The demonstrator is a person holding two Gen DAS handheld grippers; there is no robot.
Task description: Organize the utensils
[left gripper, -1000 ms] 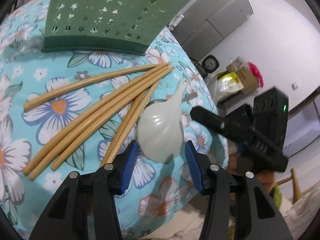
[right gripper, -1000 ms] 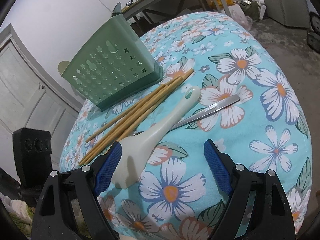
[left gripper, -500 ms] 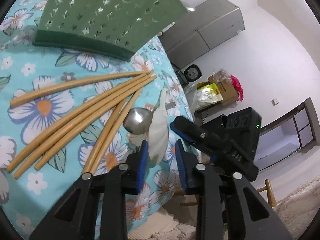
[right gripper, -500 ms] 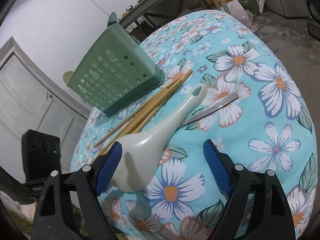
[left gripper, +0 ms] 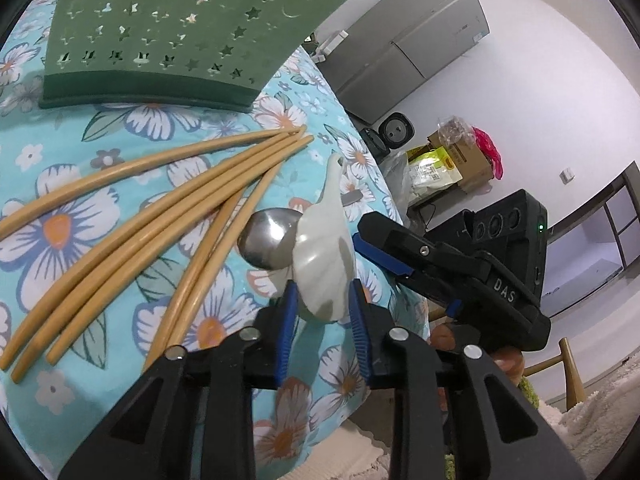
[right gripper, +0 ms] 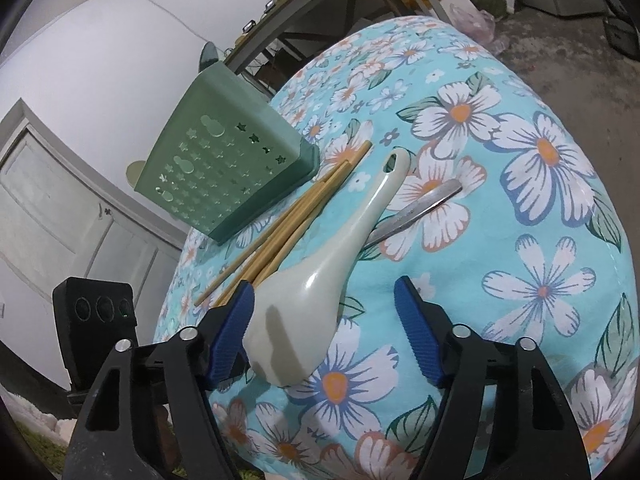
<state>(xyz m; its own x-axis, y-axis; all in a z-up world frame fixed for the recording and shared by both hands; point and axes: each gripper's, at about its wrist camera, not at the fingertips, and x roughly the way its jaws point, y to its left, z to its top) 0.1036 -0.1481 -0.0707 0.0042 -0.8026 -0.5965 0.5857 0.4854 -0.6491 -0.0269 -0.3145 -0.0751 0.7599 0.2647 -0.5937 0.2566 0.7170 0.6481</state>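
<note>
- Left wrist view: the flowered tablecloth [left gripper: 60, 184] fills the frame, with the green perforated utensil holder [left gripper: 172, 32] standing at its far side, nothing yet seen going into it.
- Between holder and camera the bamboo chopsticks [left gripper: 160, 220] lie fanned on the cloth, as they did a second ago.
- Biggest change is the white ceramic spoon [left gripper: 326, 264]: a second ago its bowl lay flat on the cloth, now it is tipped up on edge, which uncovers the bowl of a metal spoon [left gripper: 268, 240] under it.
- The left gripper [left gripper: 322, 316] has just been closing; its blue pads now press on both sides of the white spoon's bowl, a narrow firm hold.
- Right wrist view: the right gripper [right gripper: 324, 328] has been narrowing too, but stands wide, its left pad just beside the white spoon, nothing pinched.
- My reading: the pick-up is secured, so lifting the spoon toward the holder comes next; the metal spoon's handle [right gripper: 420, 208] crosses beneath and may get dragged.
</note>
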